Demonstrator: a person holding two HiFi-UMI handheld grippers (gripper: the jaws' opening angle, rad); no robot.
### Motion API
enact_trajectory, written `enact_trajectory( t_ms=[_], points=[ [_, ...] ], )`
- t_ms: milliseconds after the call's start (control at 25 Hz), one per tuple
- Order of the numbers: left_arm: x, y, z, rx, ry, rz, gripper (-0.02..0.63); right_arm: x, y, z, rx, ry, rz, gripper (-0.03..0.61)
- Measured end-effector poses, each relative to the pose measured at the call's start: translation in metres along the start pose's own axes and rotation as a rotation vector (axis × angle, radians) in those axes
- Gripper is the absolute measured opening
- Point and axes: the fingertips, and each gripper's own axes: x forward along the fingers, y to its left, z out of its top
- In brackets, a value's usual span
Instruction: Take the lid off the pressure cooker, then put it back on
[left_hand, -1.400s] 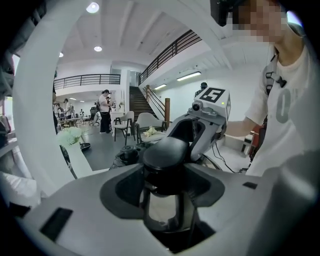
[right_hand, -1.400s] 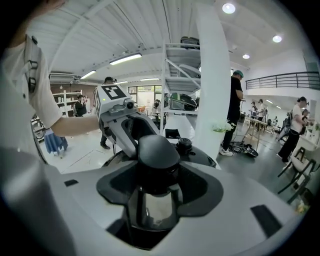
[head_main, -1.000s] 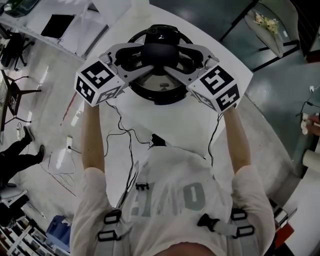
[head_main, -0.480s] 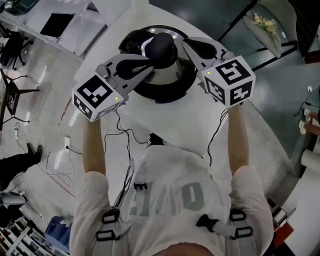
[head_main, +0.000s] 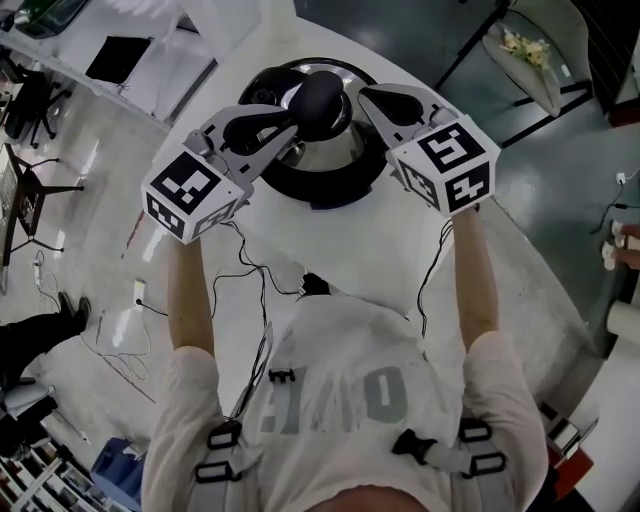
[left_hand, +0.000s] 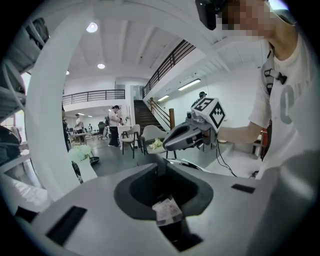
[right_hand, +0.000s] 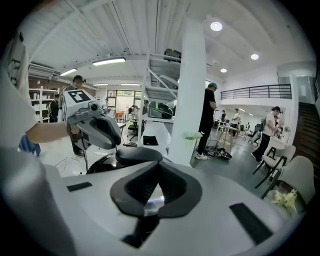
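Observation:
The black pressure cooker pot (head_main: 318, 188) stands on the white round table (head_main: 400, 240). Its steel lid (head_main: 325, 152) with a black knob (head_main: 318, 100) is lifted a little above the pot. My left gripper (head_main: 290, 135) comes in from the left and is shut on the lid's edge. My right gripper (head_main: 370, 100) is shut on the opposite edge. In the left gripper view the closed jaws (left_hand: 167, 202) pinch the rim, and the right gripper (left_hand: 192, 132) shows beyond. In the right gripper view the shut jaws (right_hand: 150, 200) grip shiny metal, with the knob (right_hand: 139, 155) and left gripper (right_hand: 95, 127) behind.
Thin black cables (head_main: 250, 265) trail over the table towards me. A desk with a dark laptop (head_main: 115, 50) stands at the upper left. A chair with flowers (head_main: 530, 50) is at the upper right. People stand in the hall behind.
Both grippers, open beside the knob a second ago, have closed on the lid. The lid has risen off the pot and both hands have come up a little.

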Motion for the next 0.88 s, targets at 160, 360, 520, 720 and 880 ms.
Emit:
enact_trajectory(
  t_ms=[160,360,520,720,880],
  points=[
    [-0.012,0.029,0.042,0.056,-0.085,0.188,0.032,-0.009,-0.006,0.022,-0.027,-0.055,-0.027,0.009],
    [-0.033,0.041,0.091,0.052,-0.207,0.426,0.031,-0.026,0.001,0.06,-0.051,-0.182,-0.073,0.009],
    [-0.051,0.033,0.095,-0.044,-0.298,0.628,0.02,-0.047,0.011,0.068,-0.03,-0.274,-0.139,0.009],
    [-0.06,0.003,0.08,-0.088,-0.319,0.728,0.018,-0.077,0.017,0.059,0.054,-0.361,-0.238,0.009],
    [-0.065,-0.008,0.074,-0.075,-0.327,0.783,0.018,-0.091,0.021,0.043,0.135,-0.396,-0.269,0.009]
  ],
)
